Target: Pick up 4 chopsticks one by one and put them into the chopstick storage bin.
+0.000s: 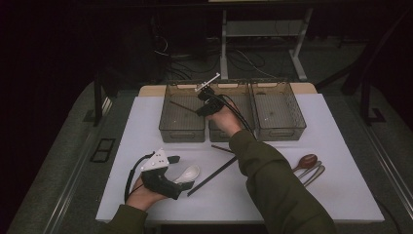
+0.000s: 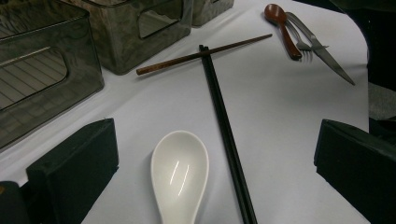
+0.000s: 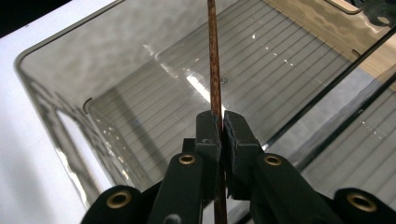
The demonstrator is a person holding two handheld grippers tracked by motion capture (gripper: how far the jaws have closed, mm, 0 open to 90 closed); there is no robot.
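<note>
Over left bin (image 3: 70, 116): thin reddish-brown chopstick (image 3: 215, 70), straight, speckled.

Three clear bins (image 1: 182, 118) stand in a row along the far edge of the table (image 1: 146, 126).

Chopsticks, brown: two. One (image 3: 215, 70) hangs over the left bin; the other (image 2: 204, 54) lies near the middle of the table.

Chopsticks, black: one pair (image 2: 227, 135), lying side by side, the brown one on the table crossing its far end.

Spoons: two. One white (image 2: 179, 173), toward the near left corner; one reddish-brown (image 2: 281, 27), toward the right edge.

Forks: one (image 2: 299, 35), beside the reddish-brown spoon.

Knives: one (image 2: 322, 49), beside the fork.

Grippers: two (image 1: 163, 175) (image 1: 208, 101).
</note>
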